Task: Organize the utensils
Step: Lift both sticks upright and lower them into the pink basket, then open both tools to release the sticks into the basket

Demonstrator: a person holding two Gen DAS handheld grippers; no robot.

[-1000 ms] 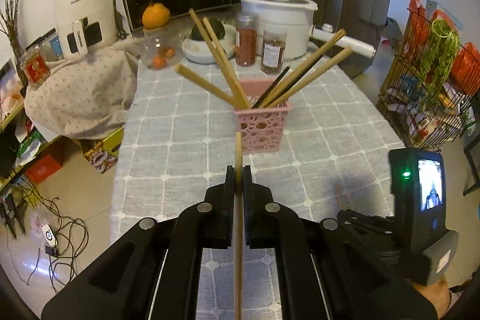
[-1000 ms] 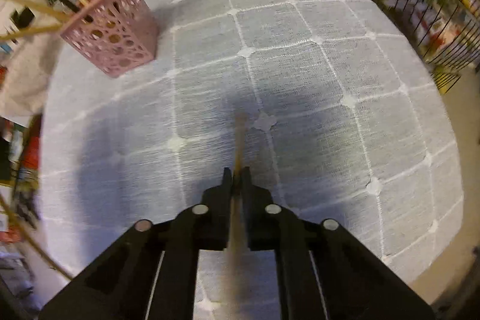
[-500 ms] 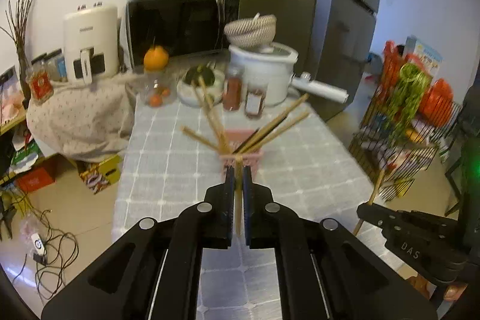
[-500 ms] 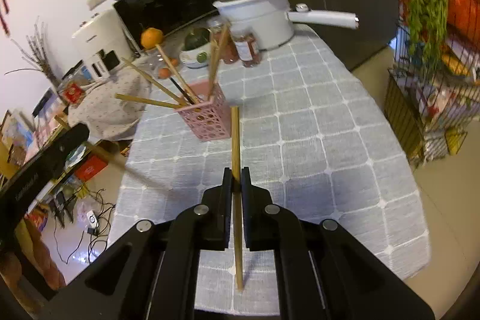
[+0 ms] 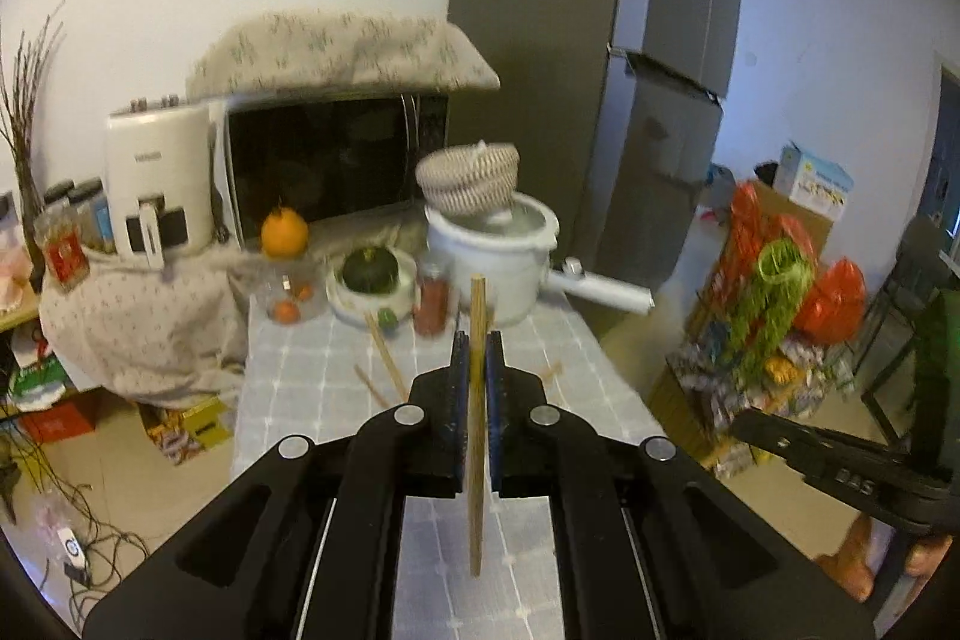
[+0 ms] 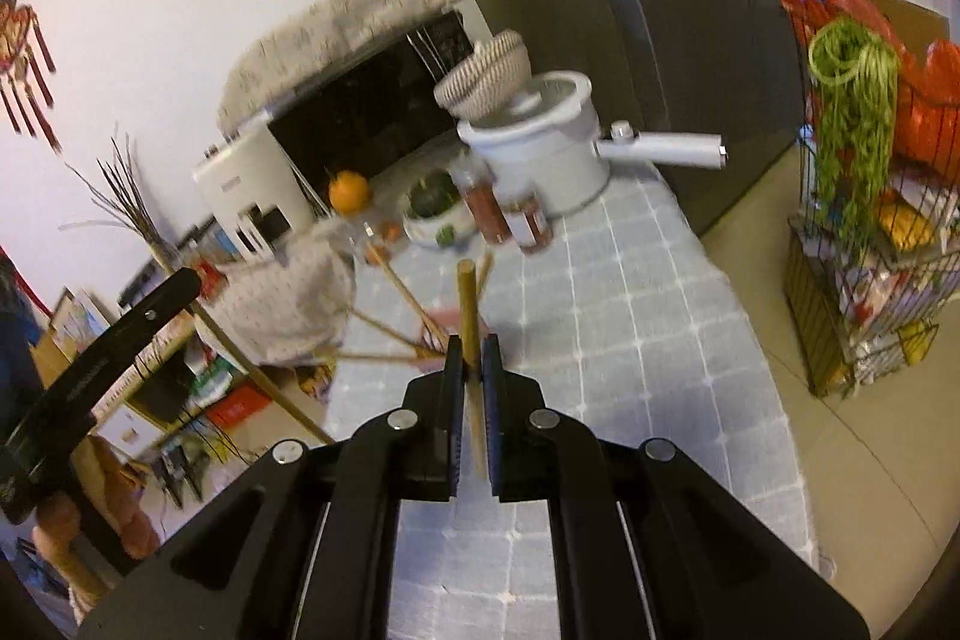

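Note:
My left gripper (image 5: pixel 474 340) is shut on a wooden chopstick (image 5: pixel 477 430) that stands nearly upright between its jaws, high above the table. My right gripper (image 6: pixel 473 343) is shut on a second wooden chopstick (image 6: pixel 468 310), also upright. The pink perforated holder (image 6: pixel 444 322) is mostly hidden behind the right gripper; several chopsticks (image 6: pixel 396 283) fan out of it to the left. In the left wrist view only chopstick ends (image 5: pixel 384 361) show beside the jaws. The right gripper's body (image 5: pixel 840 466) shows at the lower right of the left wrist view.
The table has a grey checked cloth (image 6: pixel 630 316). At its far end stand a white pot (image 5: pixel 498 256) with a woven bowl on top, two red jars (image 6: pixel 510 214), a bowl with a green squash (image 5: pixel 369 274), an orange (image 5: pixel 284 232) and a microwave (image 5: pixel 324 160). A wire rack (image 6: pixel 870 232) stands at the right.
Both grippers have risen and tilted up, each still holding its chopstick. The view has swung from the tabletop and holder toward the far end of the table and the wall.

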